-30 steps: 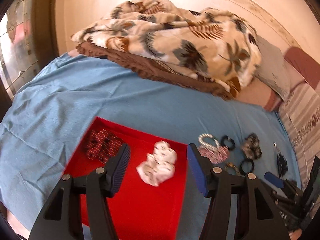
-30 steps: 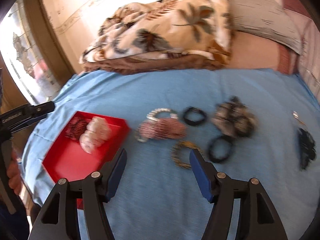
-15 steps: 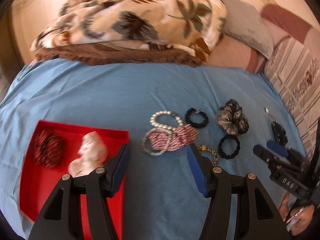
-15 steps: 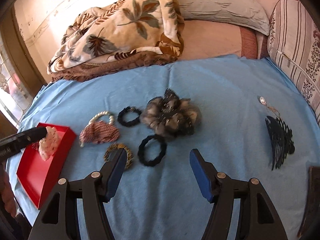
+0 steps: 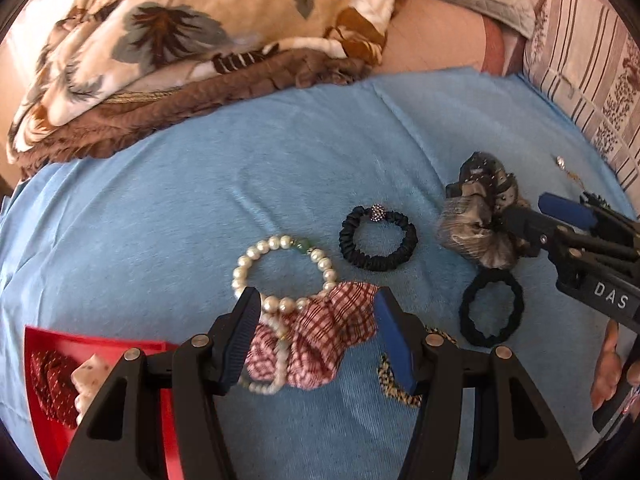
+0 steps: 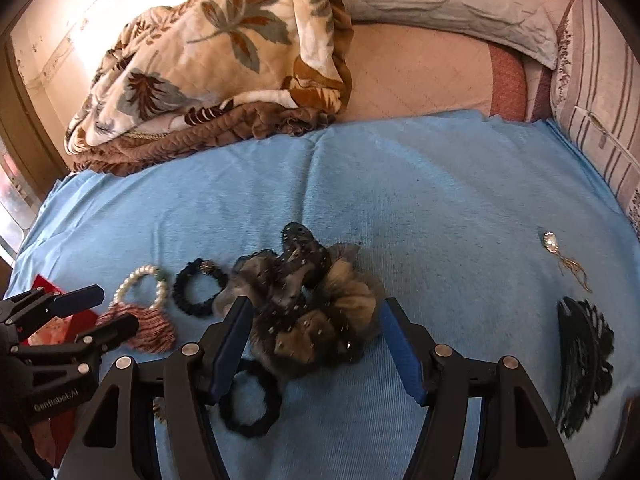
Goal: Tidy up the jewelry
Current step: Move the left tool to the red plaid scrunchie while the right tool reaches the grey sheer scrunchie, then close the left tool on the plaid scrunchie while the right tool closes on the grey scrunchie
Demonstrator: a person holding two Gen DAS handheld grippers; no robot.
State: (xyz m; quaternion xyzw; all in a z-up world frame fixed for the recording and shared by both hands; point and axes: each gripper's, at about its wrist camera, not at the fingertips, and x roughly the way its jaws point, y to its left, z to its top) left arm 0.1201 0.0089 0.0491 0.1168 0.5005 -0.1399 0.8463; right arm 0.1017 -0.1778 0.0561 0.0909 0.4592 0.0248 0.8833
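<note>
Left tool (image 5: 316, 322) hangs with its fingers spread wide on either side of the red-and-white checked fabric scrunchie (image 5: 320, 340), nothing pinched between them. That scrunchie lies on the light blue bedsheet (image 5: 160, 220), overlapping a white pearl bead bracelet (image 5: 256, 256), with a black ruched hair tie (image 5: 378, 238) just beside it. At the lower left corner sits the red rectangular tray (image 5: 100, 346), and inside it a dark red dotted scrunchie (image 5: 52, 388) and a white spotted scrunchie (image 5: 86, 376). Over to the right tool (image 6: 316, 328): fingers also spread, straddling the big grey-brown sheer ruffled scrunchie (image 6: 316, 312) without closing on it. A plain black elastic hair band (image 6: 250, 400) lies just below that, a black lace hair comb (image 6: 584, 360) well off to the right.
</note>
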